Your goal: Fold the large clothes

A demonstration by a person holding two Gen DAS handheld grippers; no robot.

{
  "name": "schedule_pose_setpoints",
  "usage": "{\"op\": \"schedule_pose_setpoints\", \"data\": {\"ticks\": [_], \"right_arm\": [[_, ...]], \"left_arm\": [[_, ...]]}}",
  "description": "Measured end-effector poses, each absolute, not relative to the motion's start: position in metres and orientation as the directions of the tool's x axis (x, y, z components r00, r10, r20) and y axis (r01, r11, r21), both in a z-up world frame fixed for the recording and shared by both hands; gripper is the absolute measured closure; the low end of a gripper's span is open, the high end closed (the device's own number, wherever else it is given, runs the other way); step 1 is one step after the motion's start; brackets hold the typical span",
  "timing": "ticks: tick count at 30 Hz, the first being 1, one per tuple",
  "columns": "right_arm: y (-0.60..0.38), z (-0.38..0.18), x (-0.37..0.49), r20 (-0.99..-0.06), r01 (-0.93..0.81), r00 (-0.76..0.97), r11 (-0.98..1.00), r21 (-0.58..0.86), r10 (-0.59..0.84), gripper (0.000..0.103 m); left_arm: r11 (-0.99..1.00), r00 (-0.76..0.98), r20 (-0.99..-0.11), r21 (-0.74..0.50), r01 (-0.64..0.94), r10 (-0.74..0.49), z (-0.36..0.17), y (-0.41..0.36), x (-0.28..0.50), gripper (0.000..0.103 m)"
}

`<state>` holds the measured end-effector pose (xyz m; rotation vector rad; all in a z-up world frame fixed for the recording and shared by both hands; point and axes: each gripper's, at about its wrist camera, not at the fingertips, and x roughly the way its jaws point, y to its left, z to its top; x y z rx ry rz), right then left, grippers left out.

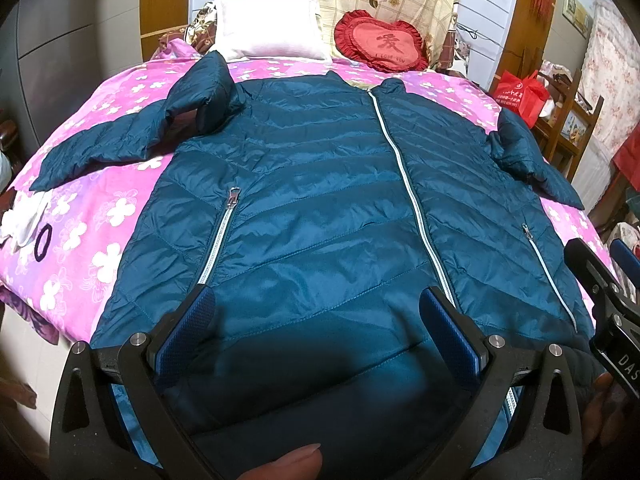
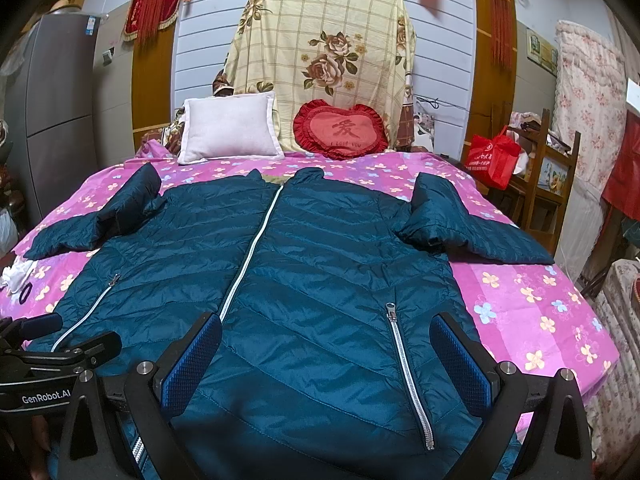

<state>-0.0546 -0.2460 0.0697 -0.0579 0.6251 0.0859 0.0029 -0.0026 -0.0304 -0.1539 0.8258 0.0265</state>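
Note:
A teal quilted jacket (image 1: 320,200) (image 2: 312,264) lies face up on the pink flowered bed cover (image 1: 92,216) (image 2: 528,304), zipped along a white centre zip (image 1: 404,176), collar towards the pillows. Both sleeves (image 1: 116,144) (image 2: 464,220) spread outward, bent at the elbow. My left gripper (image 1: 318,312) is open over the hem, left of the centre zip, with its blue pads (image 1: 192,332) wide apart. My right gripper (image 2: 326,340) is open over the hem's right half, straddling the pocket zip (image 2: 404,364). Each gripper shows at the edge of the other's view.
A white pillow (image 2: 230,128) and a red heart cushion (image 2: 340,130) lean on a cloth-draped headboard (image 2: 320,48). A red bag (image 2: 492,156) sits by a wooden rack on the right. A grey fridge (image 2: 56,112) stands left. Small white items and a black ring (image 1: 42,240) lie on the bed's left edge.

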Motion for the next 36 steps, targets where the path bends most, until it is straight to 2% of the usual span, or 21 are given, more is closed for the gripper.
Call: {"op": "schedule_pose_setpoints", "data": {"ticks": [25,32,36], "right_arm": [[-0.246,0.070,-0.055,-0.585,-0.097,0.808,0.995,-0.029,0.062,0.000],[-0.252,0.078,-0.064,-0.545,-0.080,0.836,0.997,-0.017,0.058,0.000],[-0.258,0.098,-0.064,-0.529,-0.079,0.844,0.996,0.040,0.088,0.000]], "left_arm": [[0.988,0.678,-0.734,-0.127,-0.083,-0.038,-0.030,-0.002,0.003,0.001],[0.988,0.677,-0.735,-0.128,-0.082,-0.038,-0.029,-0.002,0.003,0.001],[0.988,0.676,-0.736,-0.129,-0.081,-0.041,-0.032,-0.002,0.002,0.001]]}}
